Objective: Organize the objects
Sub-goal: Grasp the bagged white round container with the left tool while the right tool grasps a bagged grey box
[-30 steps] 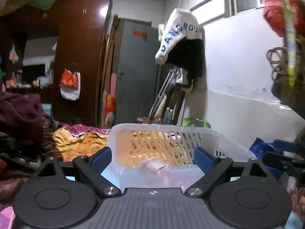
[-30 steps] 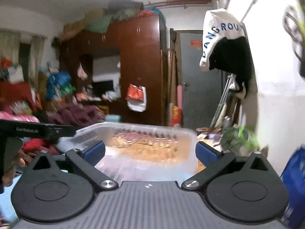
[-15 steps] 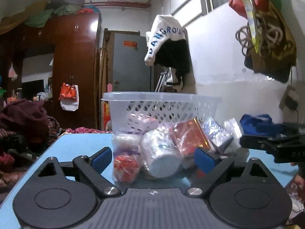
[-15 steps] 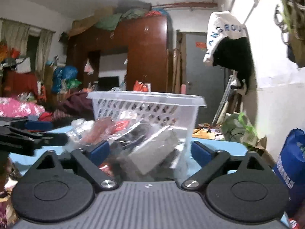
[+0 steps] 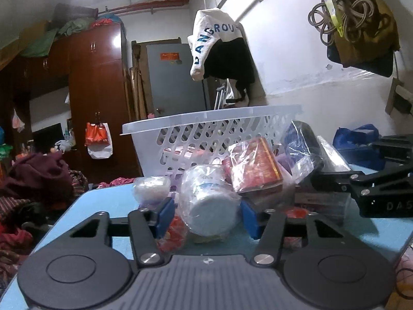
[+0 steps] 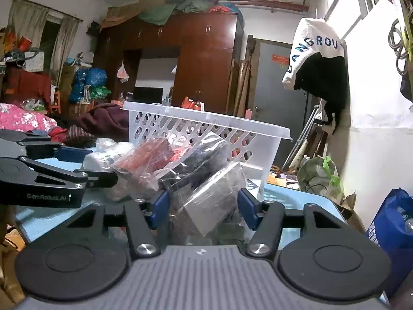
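A pile of plastic-bagged items lies on the blue table (image 5: 103, 201) in front of a white perforated basket (image 5: 206, 118). My left gripper (image 5: 207, 217) is closing on a bagged white jar (image 5: 209, 204), and its blue pads touch the wrap on both sides. A bagged red box (image 5: 254, 165) and a dark bagged item (image 5: 304, 142) lean behind the jar. My right gripper (image 6: 202, 206) is also closing, with a bagged grey box (image 6: 214, 196) between its jaws and a gap still showing at the left pad. The red box (image 6: 149, 160) and the basket (image 6: 206, 118) lie beyond it.
A small red packet (image 5: 173, 235) lies under my left jaw, and a round white bundle (image 5: 151, 190) sits to its left. A blue bag (image 6: 387, 227) stands off the table's right side. Clothes are heaped at the left (image 5: 38, 175). A wardrobe (image 6: 206, 64) stands behind.
Both grippers have come down from above the basket to table level and moved up to the pile. Their jaws have narrowed, the left around the white jar and the right around the grey box.
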The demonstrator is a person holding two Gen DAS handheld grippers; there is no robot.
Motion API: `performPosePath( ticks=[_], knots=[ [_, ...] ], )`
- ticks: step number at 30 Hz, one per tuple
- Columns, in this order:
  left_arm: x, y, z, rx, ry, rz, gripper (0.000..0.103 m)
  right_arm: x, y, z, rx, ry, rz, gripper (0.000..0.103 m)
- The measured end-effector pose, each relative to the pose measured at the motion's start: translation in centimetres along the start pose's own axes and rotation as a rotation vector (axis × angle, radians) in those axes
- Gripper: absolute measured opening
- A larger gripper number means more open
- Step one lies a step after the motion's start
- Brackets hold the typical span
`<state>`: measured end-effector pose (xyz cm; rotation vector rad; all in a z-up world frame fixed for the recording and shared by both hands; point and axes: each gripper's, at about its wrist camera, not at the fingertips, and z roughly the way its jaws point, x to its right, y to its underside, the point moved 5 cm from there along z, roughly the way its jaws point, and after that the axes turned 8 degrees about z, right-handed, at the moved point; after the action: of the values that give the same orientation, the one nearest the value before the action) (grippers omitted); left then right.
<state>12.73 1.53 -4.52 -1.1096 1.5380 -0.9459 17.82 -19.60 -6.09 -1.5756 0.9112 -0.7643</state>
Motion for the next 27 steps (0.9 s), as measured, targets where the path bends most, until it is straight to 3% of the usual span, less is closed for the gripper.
performPosePath(
  ticks=[7, 8, 14, 21, 27],
  knots=[
    [0.9, 0.1, -0.1, 0.038, -0.036, 0.076, 0.052, 0.3, 0.3, -0.7, 0.009, -0.015, 0.029, 0.060],
    [0.9, 0.1, -0.3, 0.053, -0.038, 0.072, 0.048, 0.3, 0.2, -0.7, 0.011, -0.017, 0.033, 0.060],
    [-0.2, 0.2, -1.4, 0.116, -0.029, 0.012, 0.047, 0.6, 0.1, -1.4, 0.031, -0.024, 0.053, 0.060],
    [-0.7, 0.7, -1.2, 0.106, -0.005, -0.019, 0.047, 0.7, 0.2, -1.5, 0.004, -0.043, 0.046, 0.061],
    [-0.7, 0.8, -1.3, 0.106, -0.004, -0.014, 0.047, 0.3, 0.8, -1.6, 0.002, -0.048, 0.017, 0.075]
  ],
)
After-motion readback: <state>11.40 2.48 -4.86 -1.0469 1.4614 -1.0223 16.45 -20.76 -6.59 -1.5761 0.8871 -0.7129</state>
